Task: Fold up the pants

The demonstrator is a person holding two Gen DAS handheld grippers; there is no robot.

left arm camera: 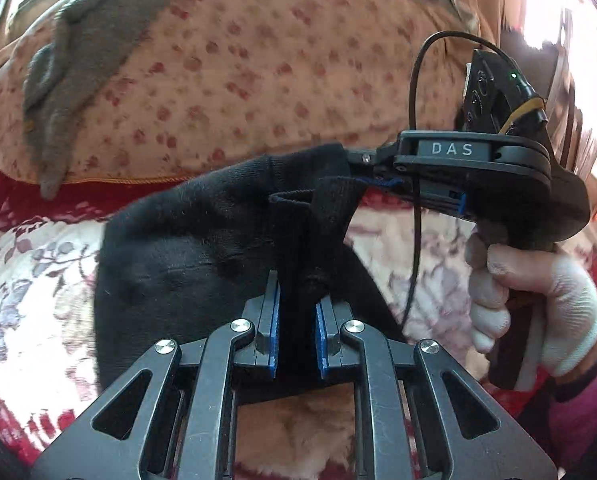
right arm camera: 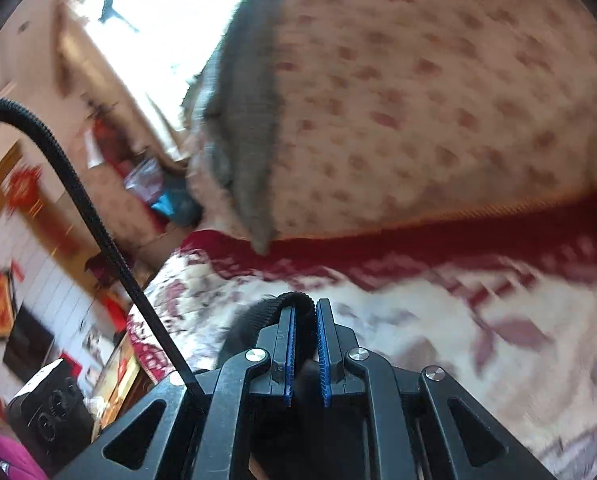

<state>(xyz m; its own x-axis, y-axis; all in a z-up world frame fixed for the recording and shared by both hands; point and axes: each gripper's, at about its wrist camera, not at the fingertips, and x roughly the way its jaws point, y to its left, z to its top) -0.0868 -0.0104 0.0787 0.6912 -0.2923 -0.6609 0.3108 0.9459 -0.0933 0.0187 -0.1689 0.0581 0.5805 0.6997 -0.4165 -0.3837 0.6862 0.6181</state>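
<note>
The black pants (left arm camera: pixel 186 236) hang bunched above a floral bed cover (left arm camera: pixel 30 292). My left gripper (left arm camera: pixel 297 300) is shut on a thick fold of the black cloth between its blue pads. My right gripper (left arm camera: pixel 360 170) shows in the left wrist view, reaching in from the right and shut on the pants' upper edge. In the right wrist view, my right gripper (right arm camera: pixel 305 312) pinches the ribbed black edge of the pants (right arm camera: pixel 294 300) between its blue pads. Most of the pants are hidden below it there.
A beige quilt with red dots (left arm camera: pixel 258 60) lies behind, with a grey garment (left arm camera: pixel 78 60) draped over it; both show in the right wrist view too, the garment (right arm camera: pixel 246 120) at centre. A gloved hand (left arm camera: pixel 538 300) holds the right gripper. Furniture and red decorations (right arm camera: pixel 22 184) stand at left.
</note>
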